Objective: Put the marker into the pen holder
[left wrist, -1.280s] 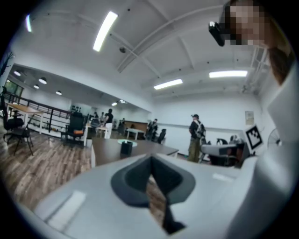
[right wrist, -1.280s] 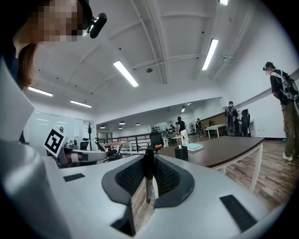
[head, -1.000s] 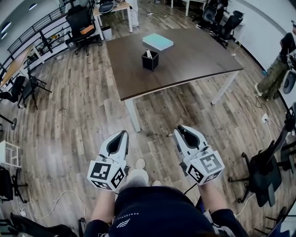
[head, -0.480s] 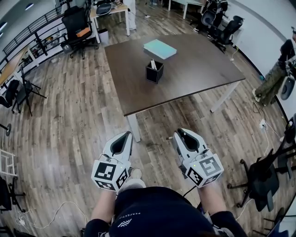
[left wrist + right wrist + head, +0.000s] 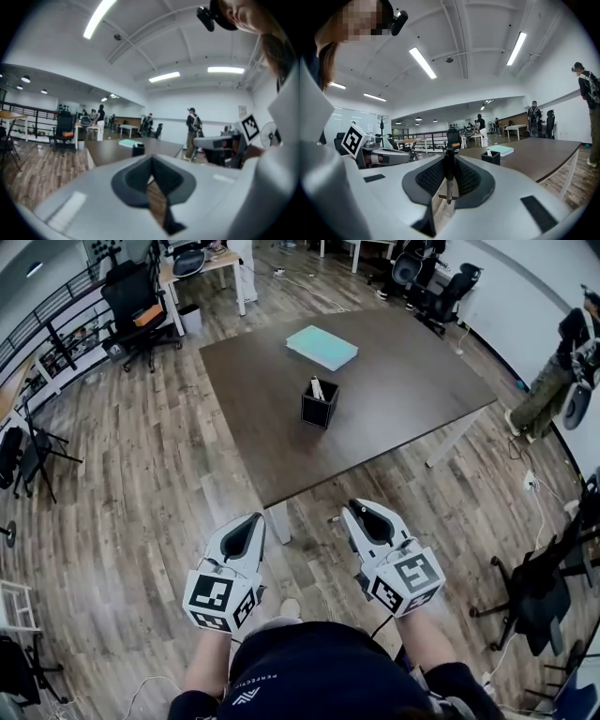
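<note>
A black square pen holder stands near the middle of the dark brown table, with a white stick-like thing in it. It shows small in the left gripper view and the right gripper view. Both grippers are held low in front of the person's body, over the wooden floor and short of the table's near edge. My right gripper is shut on a thin dark marker, which stands upright between the pads. My left gripper has its jaws together with nothing between them.
A teal book lies on the table behind the holder. A white table leg stands just ahead of the grippers. Office chairs stand at the right and far left. A person stands beyond the table's right end.
The table and pen holder have come closer and lower in the head view. Both grippers keep their place in front of the body, the right one still closed on the marker.
</note>
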Demonstrator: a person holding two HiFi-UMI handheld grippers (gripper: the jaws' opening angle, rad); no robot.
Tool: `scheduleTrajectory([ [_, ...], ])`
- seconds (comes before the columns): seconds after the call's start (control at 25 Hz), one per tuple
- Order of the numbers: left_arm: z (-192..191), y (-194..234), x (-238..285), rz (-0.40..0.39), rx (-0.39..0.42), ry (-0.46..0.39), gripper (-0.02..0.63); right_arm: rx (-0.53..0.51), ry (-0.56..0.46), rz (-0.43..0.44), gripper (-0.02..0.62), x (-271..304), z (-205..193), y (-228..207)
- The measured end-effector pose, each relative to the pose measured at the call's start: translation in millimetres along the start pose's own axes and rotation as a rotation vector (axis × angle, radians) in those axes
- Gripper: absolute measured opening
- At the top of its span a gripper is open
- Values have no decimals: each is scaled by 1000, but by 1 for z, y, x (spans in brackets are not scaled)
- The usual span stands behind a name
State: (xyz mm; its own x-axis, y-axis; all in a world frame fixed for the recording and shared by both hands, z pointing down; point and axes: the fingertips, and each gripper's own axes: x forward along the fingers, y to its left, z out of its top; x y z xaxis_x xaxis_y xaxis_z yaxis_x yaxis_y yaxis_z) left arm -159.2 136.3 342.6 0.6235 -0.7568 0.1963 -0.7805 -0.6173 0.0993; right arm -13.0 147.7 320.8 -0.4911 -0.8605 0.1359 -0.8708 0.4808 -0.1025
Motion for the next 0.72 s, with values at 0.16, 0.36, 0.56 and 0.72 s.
scheduleTrajectory([
  [0.16, -1, 19, 5, -28, 11, 6, 6, -2, -6, -32, 52, 19, 0, 3],
  [0.36, 8, 38, 16, -42, 2, -20, 6, -21, -23, -45, 52, 37, 14, 4],
  [0.56, 12, 42, 39, -54, 9, -19, 6, -30, -32, -42, 52, 53, 21, -12],
  [0.72, 13, 48, 63, -34, 16, -12, 6, -18, -41, -24, 52, 74, 23, -35],
])
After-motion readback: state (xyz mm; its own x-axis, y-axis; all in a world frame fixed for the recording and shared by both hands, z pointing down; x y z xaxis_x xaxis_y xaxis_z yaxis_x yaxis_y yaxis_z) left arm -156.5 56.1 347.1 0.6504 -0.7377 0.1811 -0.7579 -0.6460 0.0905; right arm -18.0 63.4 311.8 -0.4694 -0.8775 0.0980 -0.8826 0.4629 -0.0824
